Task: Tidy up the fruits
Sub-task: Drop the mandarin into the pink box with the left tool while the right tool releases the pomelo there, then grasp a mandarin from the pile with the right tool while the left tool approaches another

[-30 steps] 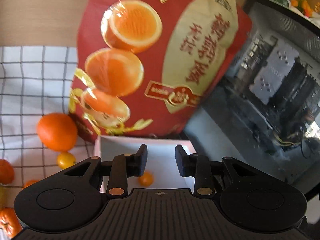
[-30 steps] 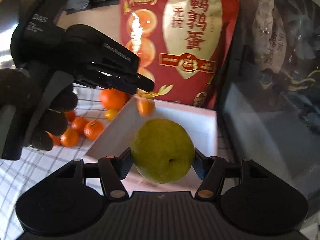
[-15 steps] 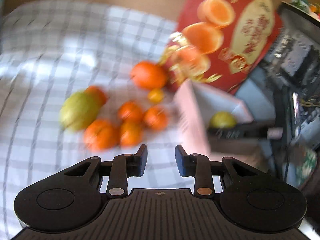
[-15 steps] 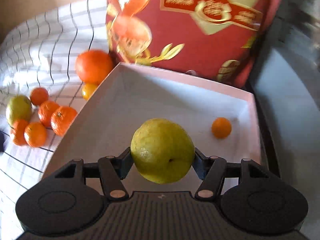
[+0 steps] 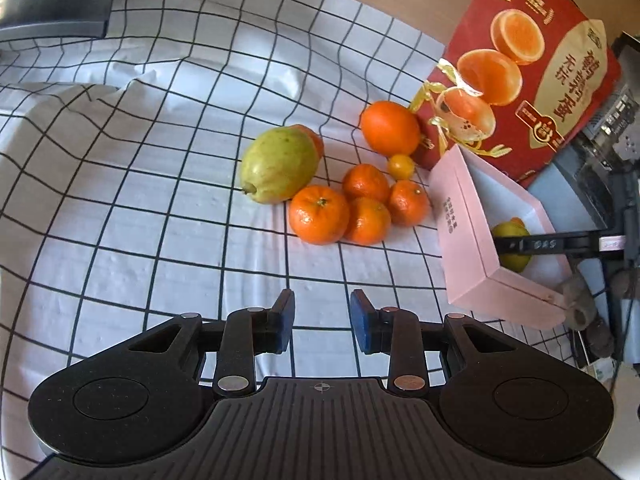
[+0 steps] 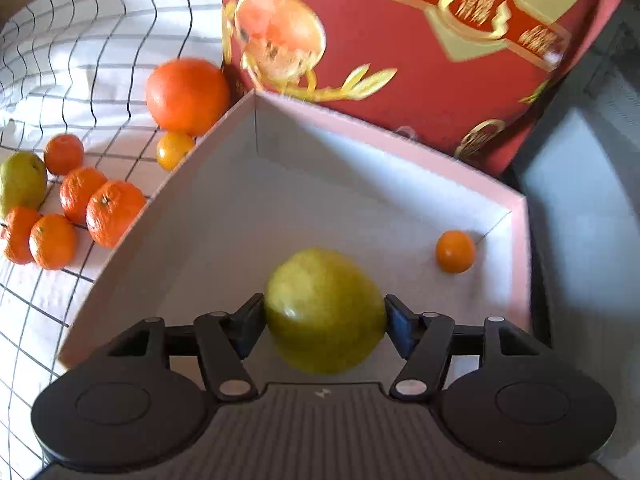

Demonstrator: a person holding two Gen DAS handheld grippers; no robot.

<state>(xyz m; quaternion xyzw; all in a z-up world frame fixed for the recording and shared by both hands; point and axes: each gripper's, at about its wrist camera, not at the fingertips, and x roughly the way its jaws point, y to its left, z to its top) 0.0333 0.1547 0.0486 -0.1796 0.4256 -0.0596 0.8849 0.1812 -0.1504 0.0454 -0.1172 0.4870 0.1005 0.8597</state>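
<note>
1. right gripper [image 6: 325, 316]: jaws have just been opening, with a green pear [image 6: 325, 312] between them; the pads look to stand at or just off its sides, and the blur hides whether they press. the gripper points down into the pink box [image 6: 520, 240].
2. this pear sits low in the box, toward its near side. a small orange fruit [image 6: 455, 251] lies on the box floor close to the far right corner, apart from the pear.
3. left gripper [image 5: 322, 318]: jaws stand a narrow gap apart with nothing between them, over bare checked cloth [image 5: 160, 220] near its front edge.
4. in the left wrist view the pink box rests at the right edge of the cloth, and the pear shows inside it, partly hidden by a black gripper finger.
5. loose fruit on the cloth, left of the box: a second green pear [image 5: 279, 164], a cluster of four mandarins [image 5: 360, 204] touching one another, another mandarin mostly hidden behind that pear, a large orange [image 5: 390, 128], and a small yellow-orange fruit [image 5: 401, 166] just beside the large orange.
6. a red printed carton [image 5: 532, 68] stands behind the box at the far right edge; the large orange touches or nearly touches it.
</note>
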